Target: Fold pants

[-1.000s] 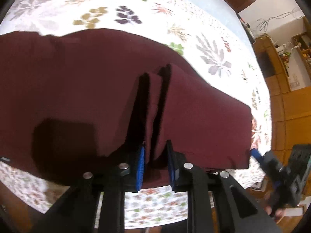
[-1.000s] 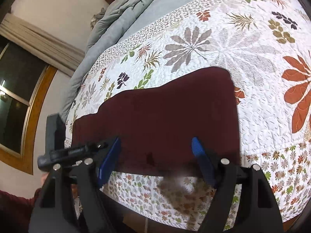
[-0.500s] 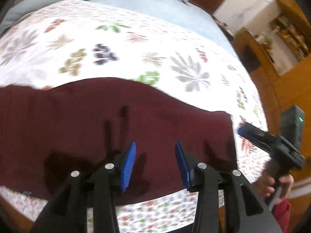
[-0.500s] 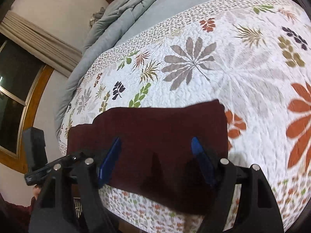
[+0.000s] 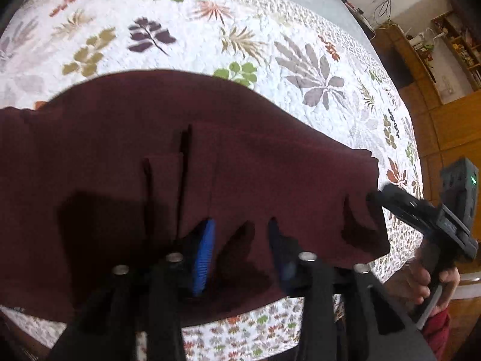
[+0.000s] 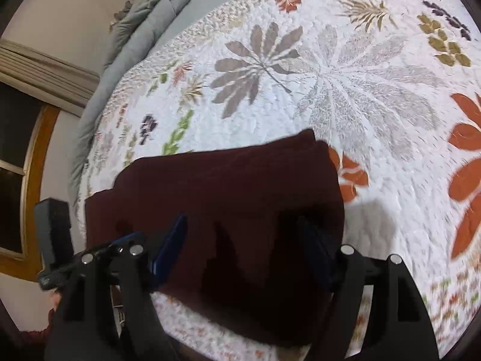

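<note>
A: Starting at our left gripper point(image 5: 239, 246): its jaws stand apart with nothing between them, the blue pads point(image 5: 204, 258) hanging over the near part of the pants point(image 5: 180, 162).

B: Agreed. Our right gripper point(image 6: 243, 249) is the same, jaws spread wide and holding nothing, poised above the cloth near its right end.

A: In the left wrist view we can see the right gripper point(image 5: 421, 216) coming in from the right, its tip at the right end of the pants. The hand point(image 5: 433, 279) is wrapped around the handle below it.

B: And in the right wrist view the left gripper point(image 6: 90, 252) shows at the left, by the near left corner of the fabric.

A: The pants are maroon and lie folded on the quilt point(image 5: 210, 36), close to the near edge of the bed. The long axis runs left to right, along that edge.

B: From our side the pants point(image 6: 228, 186) look like a flat, roughly rectangular stack, with a second layer peeking out at the far right corner. Which end is the waistband we cannot tell.

A: A vertical crease point(image 5: 183, 162) shows just beyond our left pad.
</note>
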